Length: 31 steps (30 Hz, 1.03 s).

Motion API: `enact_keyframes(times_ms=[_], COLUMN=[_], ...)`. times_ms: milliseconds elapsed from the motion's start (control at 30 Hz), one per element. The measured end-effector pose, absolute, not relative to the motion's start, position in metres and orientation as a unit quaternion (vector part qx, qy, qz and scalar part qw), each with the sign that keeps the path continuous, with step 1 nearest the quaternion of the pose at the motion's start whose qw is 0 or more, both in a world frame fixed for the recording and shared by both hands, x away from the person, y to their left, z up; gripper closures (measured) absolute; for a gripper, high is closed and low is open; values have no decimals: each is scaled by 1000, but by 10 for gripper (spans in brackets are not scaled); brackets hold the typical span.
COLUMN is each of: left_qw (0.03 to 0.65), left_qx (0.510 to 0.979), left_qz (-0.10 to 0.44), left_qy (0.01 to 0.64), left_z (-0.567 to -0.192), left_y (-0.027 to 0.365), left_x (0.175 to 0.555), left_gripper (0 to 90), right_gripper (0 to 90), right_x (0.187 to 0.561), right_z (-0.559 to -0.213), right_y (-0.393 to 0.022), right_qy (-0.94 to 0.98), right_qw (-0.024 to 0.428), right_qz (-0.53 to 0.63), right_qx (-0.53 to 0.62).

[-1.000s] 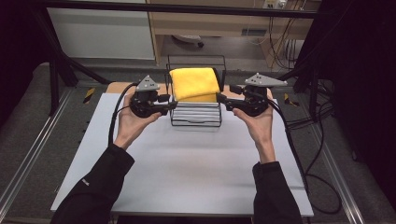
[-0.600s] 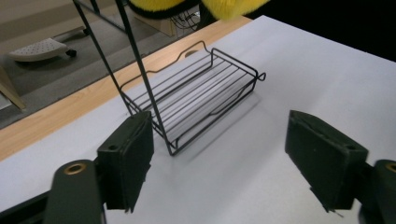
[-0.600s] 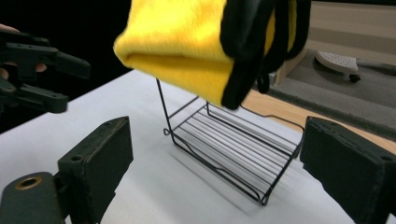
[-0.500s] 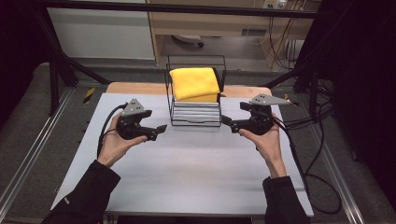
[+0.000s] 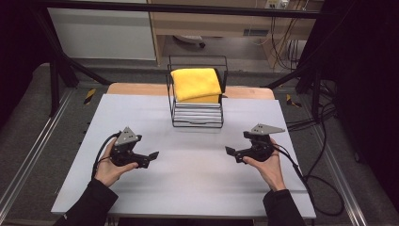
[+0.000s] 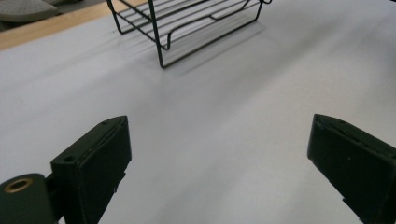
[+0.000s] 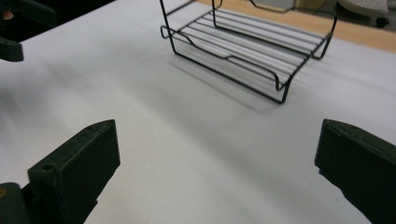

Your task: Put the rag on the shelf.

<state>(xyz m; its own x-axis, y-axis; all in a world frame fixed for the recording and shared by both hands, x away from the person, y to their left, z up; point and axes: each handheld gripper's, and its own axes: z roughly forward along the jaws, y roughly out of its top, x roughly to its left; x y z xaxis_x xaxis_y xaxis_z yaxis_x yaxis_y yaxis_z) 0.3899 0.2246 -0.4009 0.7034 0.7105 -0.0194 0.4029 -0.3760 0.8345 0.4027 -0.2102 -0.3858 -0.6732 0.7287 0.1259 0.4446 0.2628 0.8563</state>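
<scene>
A black wire rack (image 5: 197, 113) stands at the back middle of the white tabletop (image 5: 188, 193), with a folded yellow cloth (image 5: 195, 84) on its top shelf. My left gripper (image 5: 149, 158) hovers low over the table, front left of the rack and pointing right. My right gripper (image 5: 234, 154) mirrors it at the front right, pointing left. Both have just been opening and stand open with nothing between the jaws. The left gripper view looks between its wide jaws (image 6: 219, 135) at bare table and the rack's base (image 6: 155, 28). The right gripper view (image 7: 217, 135) shows the rack's lower shelf (image 7: 243, 49).
A wooden board edge (image 5: 136, 88) runs behind the white top. Metal rails (image 5: 28, 160) flank the table. The right gripper's cable (image 5: 310, 183) trails off the right edge toward the floor. Part of the left gripper (image 7: 9, 46) shows in the right gripper view's upper left corner.
Both hands have left the rack's sides and come down and back toward the near side of the table. Both pairs of jaws have opened. The rack and cloth stayed put.
</scene>
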Motion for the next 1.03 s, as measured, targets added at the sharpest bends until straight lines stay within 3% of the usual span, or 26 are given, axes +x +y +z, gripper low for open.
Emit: enact_keyframes(times_ms=[367, 733, 1033], left_qw=[432, 424, 423], left_qx=[816, 817, 818], left_qz=[165, 169, 163], left_qy=[348, 352, 354], left_z=[-428, -444, -446], left_y=[250, 268, 268], left_x=[371, 362, 359], left_gripper=[66, 66, 66], right_gripper=[6, 6, 7], right_x=[383, 365, 363], right_z=[-426, -446, -448], right_y=[-235, -267, -267], right_qy=[786, 788, 792], right_qw=[101, 98, 99], right_qz=[464, 451, 449], right_qx=[396, 407, 402])
